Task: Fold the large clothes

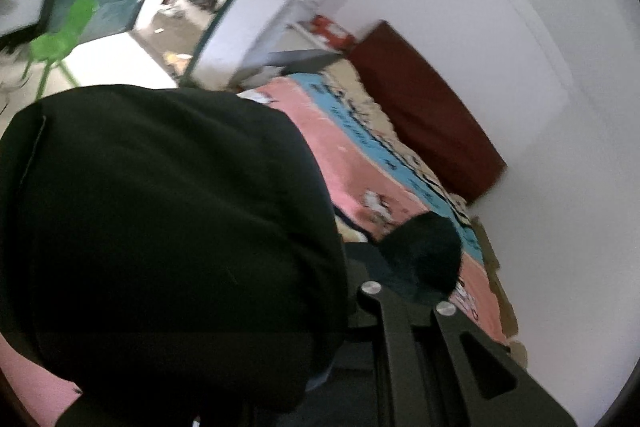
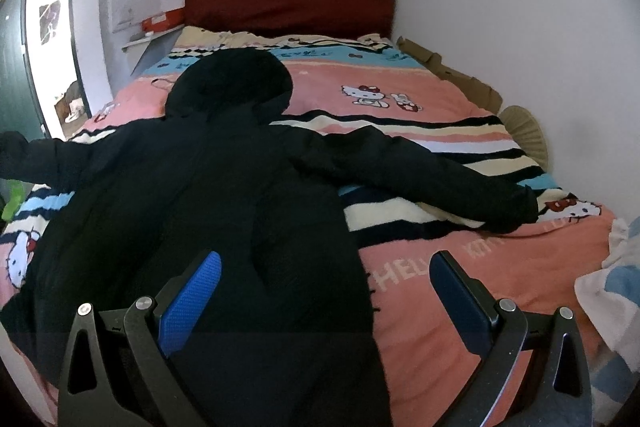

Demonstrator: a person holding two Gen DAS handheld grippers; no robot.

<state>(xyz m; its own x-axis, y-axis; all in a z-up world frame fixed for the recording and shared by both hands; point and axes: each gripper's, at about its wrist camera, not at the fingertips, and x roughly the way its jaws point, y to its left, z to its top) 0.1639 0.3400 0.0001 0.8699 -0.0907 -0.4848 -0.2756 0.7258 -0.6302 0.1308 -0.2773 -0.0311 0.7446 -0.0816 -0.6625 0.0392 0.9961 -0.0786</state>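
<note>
A large black hooded jacket (image 2: 224,179) lies spread flat on the bed, hood toward the headboard and both sleeves stretched out sideways. My right gripper (image 2: 326,279) stands open just above the jacket's lower part, and its blue pads (image 2: 200,295) hold nothing. In the left wrist view my left gripper (image 1: 416,267) is shut on a fold of the black jacket (image 1: 160,227), which hangs raised and fills the left half of that picture. Its fingertips are hidden in the cloth. The jacket's left sleeve (image 2: 24,155) runs off the picture's left edge.
The bed has a pink, blue and striped cartoon-cat cover (image 2: 400,99), a dark red headboard (image 2: 288,1) and walls close behind and on the right. Cardboard (image 2: 452,75) lines the right wall. A pale cloth (image 2: 612,287) lies at the right. A green chair (image 1: 60,39) stands by the doorway.
</note>
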